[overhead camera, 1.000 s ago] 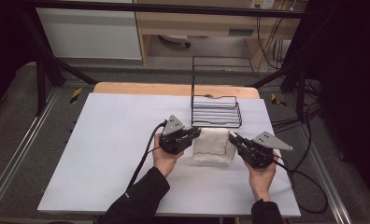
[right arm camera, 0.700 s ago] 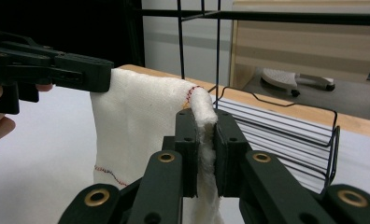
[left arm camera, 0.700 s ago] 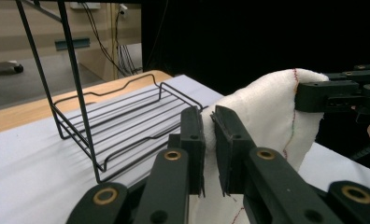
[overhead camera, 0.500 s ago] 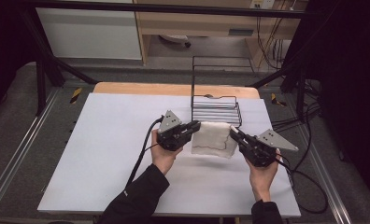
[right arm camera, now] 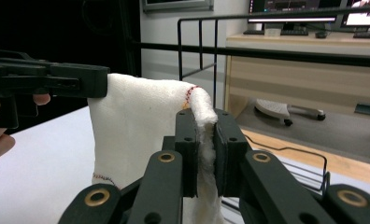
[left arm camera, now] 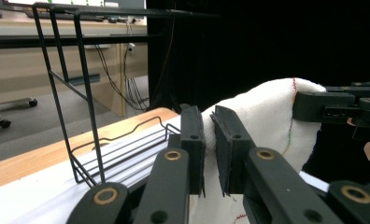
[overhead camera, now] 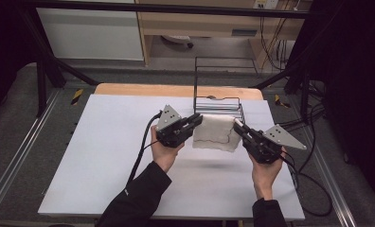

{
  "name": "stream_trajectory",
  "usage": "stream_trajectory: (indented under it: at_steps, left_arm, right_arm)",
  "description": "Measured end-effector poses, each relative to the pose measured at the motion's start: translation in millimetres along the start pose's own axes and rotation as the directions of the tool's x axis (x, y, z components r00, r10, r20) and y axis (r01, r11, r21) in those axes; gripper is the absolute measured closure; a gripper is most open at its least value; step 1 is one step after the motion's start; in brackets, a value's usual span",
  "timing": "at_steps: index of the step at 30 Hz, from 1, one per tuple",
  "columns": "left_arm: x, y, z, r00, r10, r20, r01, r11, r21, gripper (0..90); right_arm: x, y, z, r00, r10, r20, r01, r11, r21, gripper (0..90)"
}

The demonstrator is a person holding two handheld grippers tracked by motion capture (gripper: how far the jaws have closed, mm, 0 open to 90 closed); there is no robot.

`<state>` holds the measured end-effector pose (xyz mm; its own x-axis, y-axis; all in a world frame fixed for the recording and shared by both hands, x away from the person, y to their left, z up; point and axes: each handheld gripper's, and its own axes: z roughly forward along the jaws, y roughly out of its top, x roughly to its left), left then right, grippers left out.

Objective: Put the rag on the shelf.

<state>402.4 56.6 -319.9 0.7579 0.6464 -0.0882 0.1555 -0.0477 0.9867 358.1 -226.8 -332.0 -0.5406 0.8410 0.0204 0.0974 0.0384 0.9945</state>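
Since a moment ago the white cloth (overhead camera: 215, 132) has come up off the bench (overhead camera: 105, 156), hanging stretched between the left tool (overhead camera: 196, 121) and right tool (overhead camera: 237, 127), each clamped on a top corner, ready to carry toward the wire rack (overhead camera: 218, 101).

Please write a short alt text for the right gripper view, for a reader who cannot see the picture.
Two black jaws of the right gripper pinch the top edge of a white cloth, which hangs above the white table. The left gripper holds the cloth's other corner, and a black wire rack stands behind.
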Motion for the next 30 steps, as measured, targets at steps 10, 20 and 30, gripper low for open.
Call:
stream_trajectory:
  at_steps: [10, 20, 30]
  left_arm:
    - [-0.3, 13.7, -3.4, 0.9999, 0.013, -0.005, -0.013, 0.9986, -0.051, 82.1]
    - [-0.2, 30.7, -4.2, 0.9998, 0.021, -0.002, -0.021, 0.9959, -0.088, 82.0]
    - [1.9, 47.1, -2.1, 0.9994, 0.033, -0.014, -0.035, 0.9929, -0.114, 82.0]
  right_arm:
    - [2.5, 13.9, 0.8, 0.9999, -0.005, 0.009, 0.006, 0.9981, -0.062, 81.9]
    - [2.3, 31.3, 0.9, 0.9996, -0.02, 0.018, 0.022, 0.9939, -0.108, 81.9]
    - [1.5, 46.2, 3.3, 0.9991, -0.03, 0.032, 0.034, 0.9899, -0.138, 82.0]
